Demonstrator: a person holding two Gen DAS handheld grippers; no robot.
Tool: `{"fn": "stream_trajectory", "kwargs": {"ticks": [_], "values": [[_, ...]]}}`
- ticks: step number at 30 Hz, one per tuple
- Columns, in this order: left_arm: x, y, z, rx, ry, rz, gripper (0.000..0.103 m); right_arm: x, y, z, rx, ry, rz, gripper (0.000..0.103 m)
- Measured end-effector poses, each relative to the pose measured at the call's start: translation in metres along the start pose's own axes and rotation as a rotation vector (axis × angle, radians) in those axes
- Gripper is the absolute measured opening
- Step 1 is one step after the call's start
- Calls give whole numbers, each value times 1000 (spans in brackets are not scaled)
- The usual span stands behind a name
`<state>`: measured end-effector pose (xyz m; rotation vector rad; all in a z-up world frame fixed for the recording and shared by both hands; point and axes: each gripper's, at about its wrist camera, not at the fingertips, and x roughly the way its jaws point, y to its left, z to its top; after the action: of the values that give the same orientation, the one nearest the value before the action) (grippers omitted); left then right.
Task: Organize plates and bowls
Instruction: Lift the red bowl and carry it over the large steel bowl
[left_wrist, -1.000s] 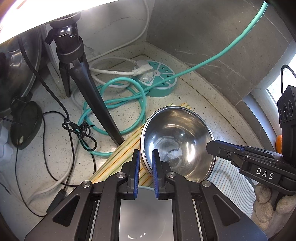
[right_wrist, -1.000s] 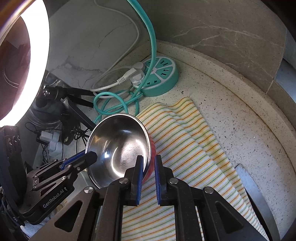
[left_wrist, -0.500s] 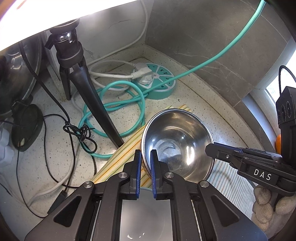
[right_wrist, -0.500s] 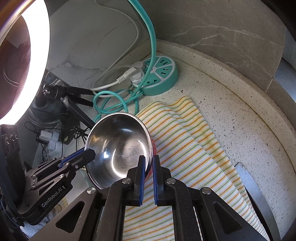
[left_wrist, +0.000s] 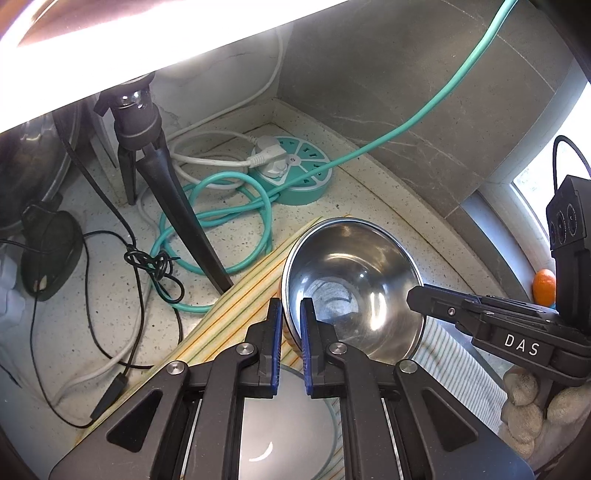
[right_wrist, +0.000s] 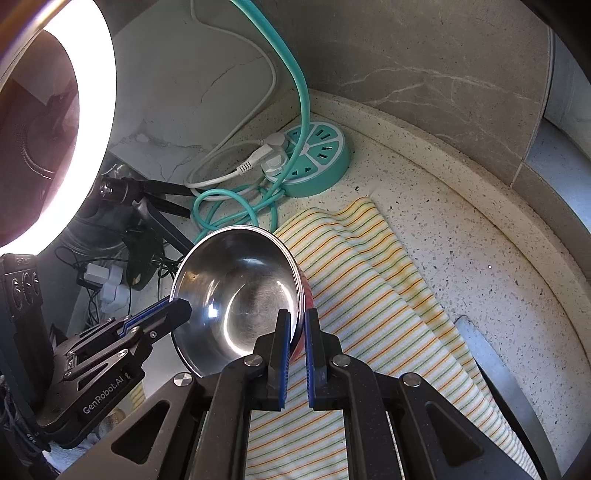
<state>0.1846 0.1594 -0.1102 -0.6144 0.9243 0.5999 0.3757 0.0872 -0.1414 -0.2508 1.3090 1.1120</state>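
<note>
Both pairs of jaws have narrowed onto the steel bowl's rim since a second ago; the bowl itself has barely shifted.

Left gripper (left_wrist: 288, 317) has its jaws closed on the near-left rim of the steel bowl (left_wrist: 351, 280), and the right gripper (right_wrist: 298, 328) has its jaws clamped on the opposite rim, so the bowl (right_wrist: 240, 295) hangs tilted between them, above the striped cloth (right_wrist: 369, 288) on the speckled desk (right_wrist: 480, 240). A white plate (left_wrist: 295, 417) lies under the left gripper, near the camera. Farther off, a teal round power strip (right_wrist: 317, 162) sits by the wall with a teal cable (left_wrist: 229, 214) coiled in front of it. A black tripod (left_wrist: 155, 158) stands to the left, and a gloved hand (left_wrist: 528, 406) holds the right gripper's body.
</note>
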Motion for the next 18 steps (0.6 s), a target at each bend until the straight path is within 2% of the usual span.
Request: {"fn": "stream_trajectory", "kwargs": {"ticks": [18], "values": [[-55,-10,-3,38,-58,-95,8,-67,30,-16,-5,-72,-61,7]]}}
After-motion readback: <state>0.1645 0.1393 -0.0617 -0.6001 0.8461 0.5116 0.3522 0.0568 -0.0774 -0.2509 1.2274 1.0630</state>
